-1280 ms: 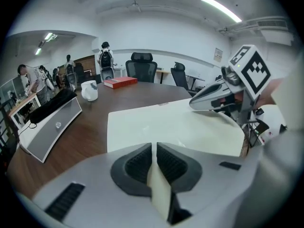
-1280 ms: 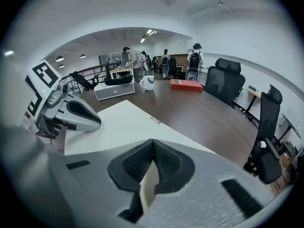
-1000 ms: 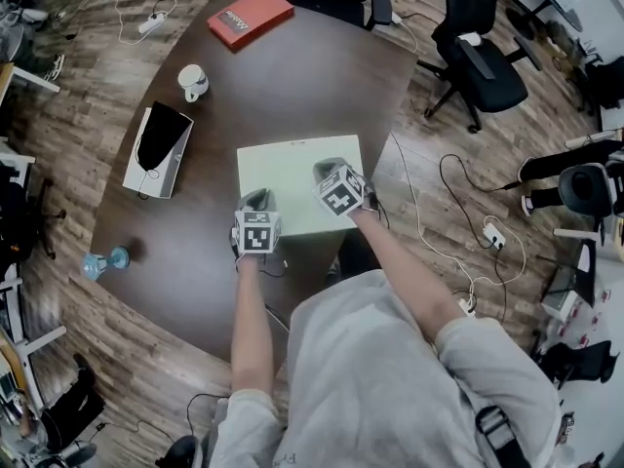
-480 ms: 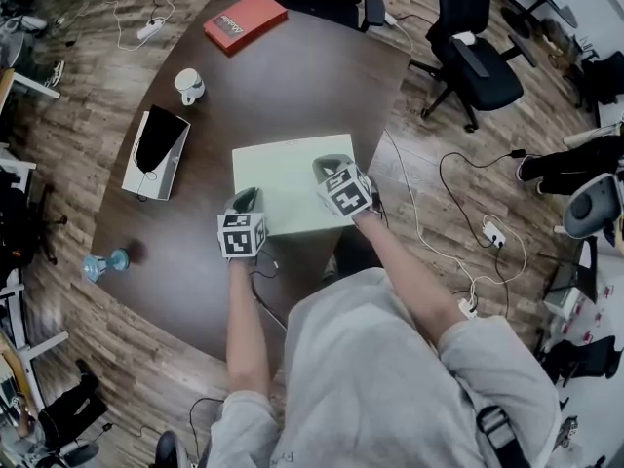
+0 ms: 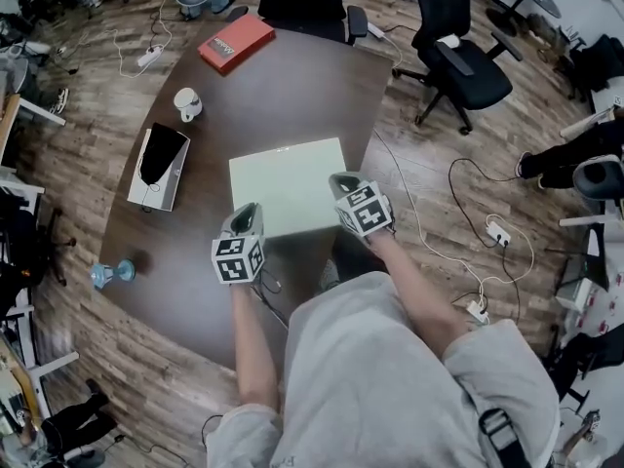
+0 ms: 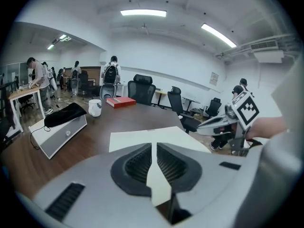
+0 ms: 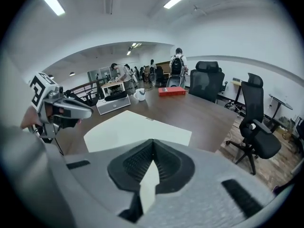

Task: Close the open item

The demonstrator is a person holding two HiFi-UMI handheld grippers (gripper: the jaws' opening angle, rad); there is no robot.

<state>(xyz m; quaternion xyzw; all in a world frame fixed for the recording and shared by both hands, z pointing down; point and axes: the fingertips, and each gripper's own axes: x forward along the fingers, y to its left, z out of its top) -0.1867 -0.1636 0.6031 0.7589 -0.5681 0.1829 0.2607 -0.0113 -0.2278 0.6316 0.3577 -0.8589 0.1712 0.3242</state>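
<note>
1. Head view: high over the table's (image 5: 292,96) near edge, facing steeply down; distant, taking in the whole top and the surrounding floor.
2. Left gripper view: rides the left gripper (image 5: 248,213), low above the near edge, facing the far edge; right gripper (image 6: 203,125) at its right.
3. Right gripper view: likewise, left gripper at its left.
4. Shared by all: box (image 5: 288,185), mug (image 5: 187,103), book (image 5: 235,42).

Pale box (image 5: 288,198): near edge hidden in both gripper views; red book (image 5: 235,43) txt unreadable
</note>
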